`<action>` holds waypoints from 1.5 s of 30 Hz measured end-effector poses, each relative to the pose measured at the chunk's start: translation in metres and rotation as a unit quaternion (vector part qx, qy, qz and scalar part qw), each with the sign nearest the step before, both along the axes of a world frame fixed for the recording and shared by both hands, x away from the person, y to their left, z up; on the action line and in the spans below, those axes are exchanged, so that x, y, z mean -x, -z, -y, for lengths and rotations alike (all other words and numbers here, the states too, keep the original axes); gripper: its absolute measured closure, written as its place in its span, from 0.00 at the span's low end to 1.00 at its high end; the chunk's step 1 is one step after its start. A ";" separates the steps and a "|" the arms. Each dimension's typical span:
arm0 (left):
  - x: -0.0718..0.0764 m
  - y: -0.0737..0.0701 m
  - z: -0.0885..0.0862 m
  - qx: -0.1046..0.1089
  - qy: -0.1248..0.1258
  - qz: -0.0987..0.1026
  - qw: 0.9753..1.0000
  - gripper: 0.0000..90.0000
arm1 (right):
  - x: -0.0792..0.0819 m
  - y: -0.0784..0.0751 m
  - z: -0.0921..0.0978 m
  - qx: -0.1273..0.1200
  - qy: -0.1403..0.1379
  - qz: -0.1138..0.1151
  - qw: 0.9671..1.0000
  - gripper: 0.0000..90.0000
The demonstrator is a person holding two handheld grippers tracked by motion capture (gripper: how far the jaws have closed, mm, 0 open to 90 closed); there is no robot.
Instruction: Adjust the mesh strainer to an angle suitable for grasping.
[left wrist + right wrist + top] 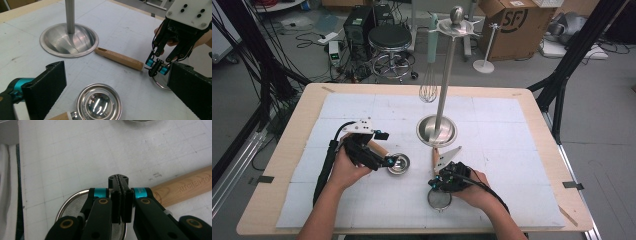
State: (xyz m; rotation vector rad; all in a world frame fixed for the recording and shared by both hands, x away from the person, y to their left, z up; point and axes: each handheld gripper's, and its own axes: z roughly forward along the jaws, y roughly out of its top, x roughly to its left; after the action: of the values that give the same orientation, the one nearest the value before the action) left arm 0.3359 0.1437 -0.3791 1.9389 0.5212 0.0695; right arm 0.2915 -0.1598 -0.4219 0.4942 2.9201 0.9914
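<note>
My left gripper [389, 161] is open, its jaws standing on either side of a small steel cup [99, 103] with a wooden handle; in the left gripper view the gripper [116, 75] frames the cup [398, 163] from above. My right gripper [435, 184] is shut, tips pressed together with nothing seen between them [121, 185]. It hovers over a round mesh strainer [71, 203], whose wooden handle [185, 187] runs off to the right. The strainer [439, 199] lies near the front edge, and its handle [120, 59] points at the stand.
A tall steel stand with a dished base [436, 131] rises mid-table, and a whisk [428, 89] hangs from its top. A white mat [512, 150] covers the wooden table. A stool [390, 39], boxes and cables lie on the floor beyond.
</note>
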 end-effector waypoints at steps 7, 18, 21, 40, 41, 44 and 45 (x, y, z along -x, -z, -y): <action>0.000 0.000 0.000 -0.002 0.001 -0.001 1.000 0.03 | 0.000 0.000 -0.003 0.002 0.003 -0.002 1.000 0.99; 0.000 0.000 0.000 -0.001 0.002 0.001 1.000 0.03 | 0.002 0.003 -0.010 0.010 -0.009 -0.007 1.000 0.99; 0.000 -0.001 -0.001 0.001 0.001 0.001 1.000 0.03 | 0.001 -0.003 -0.004 -0.003 0.004 -0.003 1.000 0.99; 0.000 0.000 -0.001 0.001 0.001 -0.001 1.000 0.03 | -0.005 0.003 0.002 0.023 0.018 0.006 1.000 0.99; 0.000 0.000 -0.001 0.001 0.000 -0.002 1.000 0.03 | -0.005 0.002 0.004 0.026 0.018 0.005 0.999 0.99; 0.000 0.001 -0.001 0.001 0.000 -0.003 1.000 0.03 | -0.005 0.002 0.009 0.026 0.020 0.003 0.999 0.99; 0.000 0.001 -0.001 0.001 0.000 -0.003 1.000 0.03 | -0.005 0.001 0.012 0.029 0.021 0.003 0.999 0.99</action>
State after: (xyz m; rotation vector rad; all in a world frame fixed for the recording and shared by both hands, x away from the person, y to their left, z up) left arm 0.3357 0.1442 -0.3798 1.9385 0.5238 0.0639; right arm 0.2965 -0.1715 -0.4232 0.5468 2.9102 0.8997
